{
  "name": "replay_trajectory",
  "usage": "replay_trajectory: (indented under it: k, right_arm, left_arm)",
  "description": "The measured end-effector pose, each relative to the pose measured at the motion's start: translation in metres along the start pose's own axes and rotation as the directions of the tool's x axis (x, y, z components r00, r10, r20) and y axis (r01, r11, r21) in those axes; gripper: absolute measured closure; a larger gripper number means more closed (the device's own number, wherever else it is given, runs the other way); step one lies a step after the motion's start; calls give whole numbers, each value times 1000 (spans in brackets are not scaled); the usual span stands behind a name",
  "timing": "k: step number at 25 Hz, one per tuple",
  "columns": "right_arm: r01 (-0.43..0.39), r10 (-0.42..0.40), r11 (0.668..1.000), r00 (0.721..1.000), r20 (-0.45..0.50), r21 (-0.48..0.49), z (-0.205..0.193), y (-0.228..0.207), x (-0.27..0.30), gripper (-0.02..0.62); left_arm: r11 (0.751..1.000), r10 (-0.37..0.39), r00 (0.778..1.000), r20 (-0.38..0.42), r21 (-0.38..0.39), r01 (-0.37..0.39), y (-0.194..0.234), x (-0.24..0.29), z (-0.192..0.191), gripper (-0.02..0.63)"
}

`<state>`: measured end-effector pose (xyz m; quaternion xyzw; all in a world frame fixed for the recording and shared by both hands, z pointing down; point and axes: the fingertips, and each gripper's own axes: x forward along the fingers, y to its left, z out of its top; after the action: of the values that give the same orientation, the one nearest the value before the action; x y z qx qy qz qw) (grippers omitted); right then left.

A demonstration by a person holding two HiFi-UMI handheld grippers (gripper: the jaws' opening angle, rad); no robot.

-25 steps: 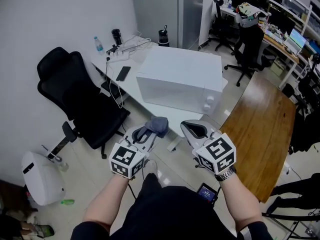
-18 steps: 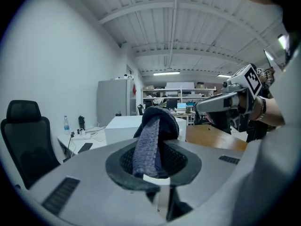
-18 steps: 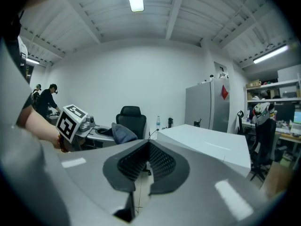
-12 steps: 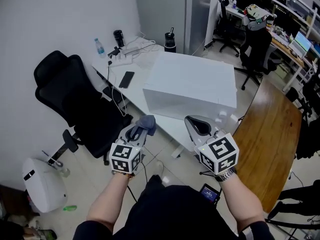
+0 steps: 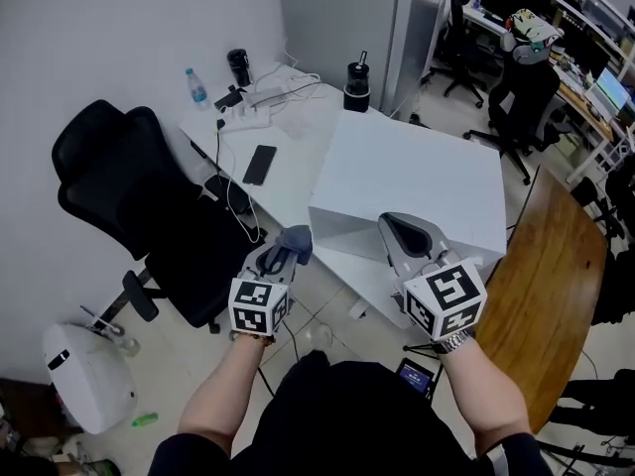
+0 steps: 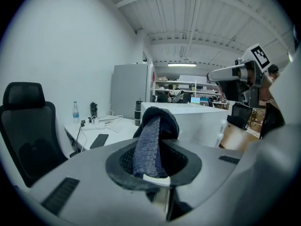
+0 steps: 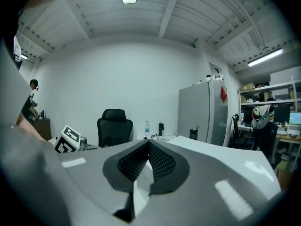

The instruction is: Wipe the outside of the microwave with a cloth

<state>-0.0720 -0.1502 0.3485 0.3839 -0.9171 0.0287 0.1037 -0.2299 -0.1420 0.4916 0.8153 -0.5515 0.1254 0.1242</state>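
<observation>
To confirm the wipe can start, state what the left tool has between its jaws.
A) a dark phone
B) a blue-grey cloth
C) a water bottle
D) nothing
B: in the left gripper view, the cloth is clamped in the left tool and sticks up out of its jaws. The head view shows the same.

No legible writing
Left marker cube (image 5: 258,307) and right marker cube (image 5: 446,300), before the microwave (image 5: 417,181), show only black-and-white squares (no lettering).
</observation>
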Motion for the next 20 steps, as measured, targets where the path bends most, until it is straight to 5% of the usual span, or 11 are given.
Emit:
replay_trajectory:
  k: [8,20]
  right_arm:
    - [40,-40,999,999,-31,18,2,-20,68,594]
    - [101,-96,994,991,-95,49,-13,-55,116,594]
  left_arm:
    - [996,-94,992,-83,3,95,35,61,-18,531]
    - [970,-244,964,-106,-15,243,45,133,-19,531]
